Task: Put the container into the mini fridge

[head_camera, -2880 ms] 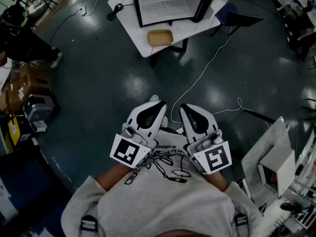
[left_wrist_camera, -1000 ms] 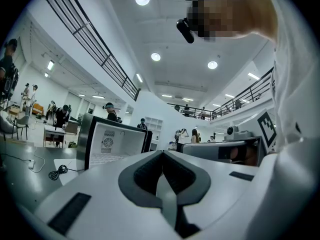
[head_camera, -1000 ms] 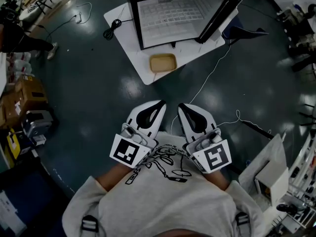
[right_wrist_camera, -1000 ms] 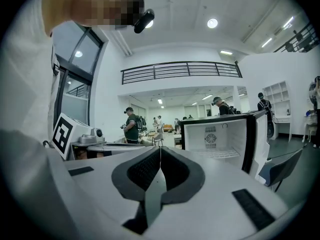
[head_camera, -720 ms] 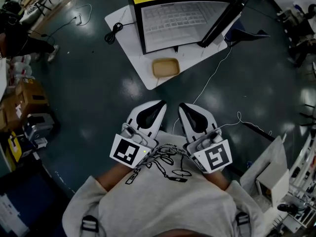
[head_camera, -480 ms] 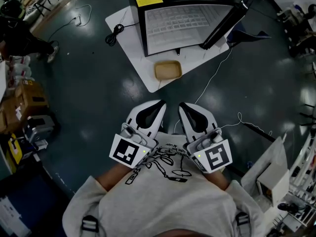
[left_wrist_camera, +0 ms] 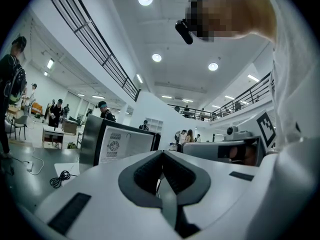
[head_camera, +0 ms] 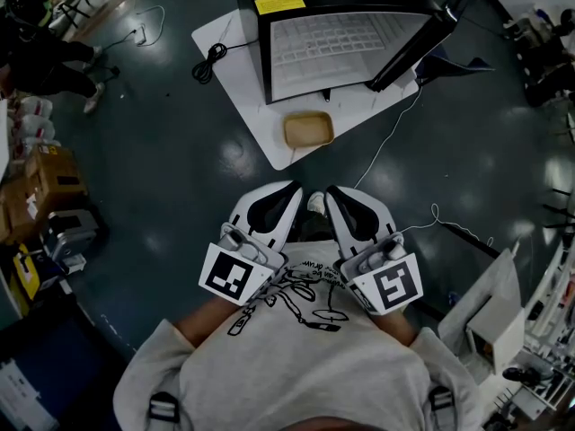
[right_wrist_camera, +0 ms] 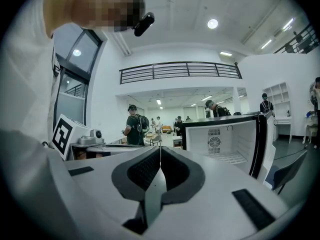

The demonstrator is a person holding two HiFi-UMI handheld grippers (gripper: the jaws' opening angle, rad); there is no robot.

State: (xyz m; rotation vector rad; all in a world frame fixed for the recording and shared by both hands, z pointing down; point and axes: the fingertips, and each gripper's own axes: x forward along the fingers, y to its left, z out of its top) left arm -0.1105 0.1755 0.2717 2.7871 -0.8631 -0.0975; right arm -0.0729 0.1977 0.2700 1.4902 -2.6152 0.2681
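A tan, shallow container [head_camera: 308,129] lies on a low white table [head_camera: 252,106], just in front of the black mini fridge [head_camera: 341,43]. The fridge's door [head_camera: 422,34] stands open to the right and its white inside shows. Both grippers are held side by side close to the person's chest, well short of the table. My left gripper [head_camera: 295,188] is shut and empty, and so is my right gripper [head_camera: 331,192]. The fridge [left_wrist_camera: 117,144] appears ahead in the left gripper view, and its open inside [right_wrist_camera: 225,144] in the right gripper view. The container is hidden in both gripper views.
A coiled black cable [head_camera: 209,61] lies on the table's left corner. A white cord [head_camera: 386,142] runs across the dark floor. Cardboard boxes [head_camera: 49,173] and a person [head_camera: 45,61] are at the left. White cabinets [head_camera: 494,321] stand at the right.
The table, container and fridge have slid down the head view, closer to me. Both grippers stay shut in the same pose before the chest.
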